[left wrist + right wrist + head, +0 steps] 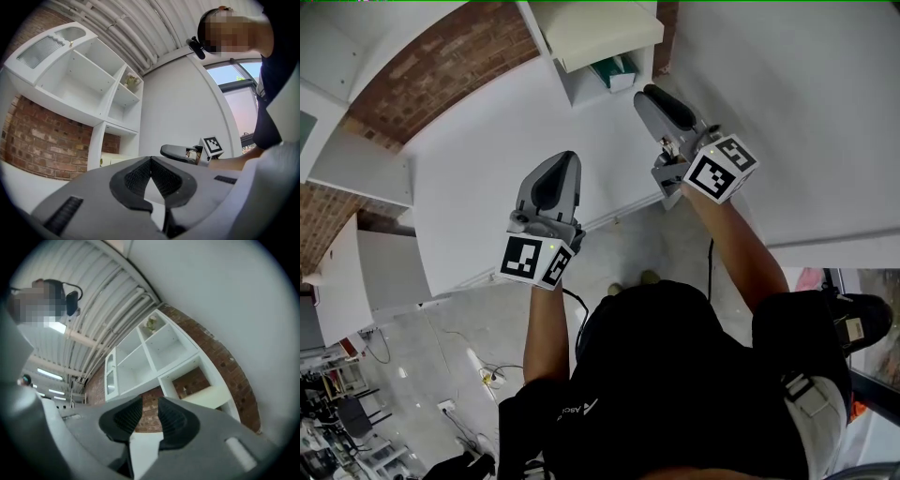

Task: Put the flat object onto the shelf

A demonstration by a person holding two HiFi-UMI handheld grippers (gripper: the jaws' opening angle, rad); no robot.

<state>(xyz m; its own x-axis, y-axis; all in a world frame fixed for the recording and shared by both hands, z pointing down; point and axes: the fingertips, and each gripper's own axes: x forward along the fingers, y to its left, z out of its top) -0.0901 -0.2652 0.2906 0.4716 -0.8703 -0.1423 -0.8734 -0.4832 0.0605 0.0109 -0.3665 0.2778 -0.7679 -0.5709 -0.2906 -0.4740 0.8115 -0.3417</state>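
A pale cream flat slab [595, 33] lies on a ledge of the white shelf unit [578, 89], sticking out past its front edge. It also shows as a cream slab [213, 394] in the right gripper view and as a pale sliver [115, 159] in the left gripper view. My left gripper [555, 178] is held up in front of the white wall, its pads touching at the tips [151, 161], with nothing between them. My right gripper [661, 101] is higher, just right of the shelf unit; a narrow gap [150, 411] separates its pads and nothing is in it.
A green item [614, 70] sits in the compartment under the slab. A small plant [132, 82] stands in an upper compartment. A brick wall [441, 66] lies behind the shelves, and a glass-door cabinet [42, 49] tops them. Cables [487, 375] lie on the floor.
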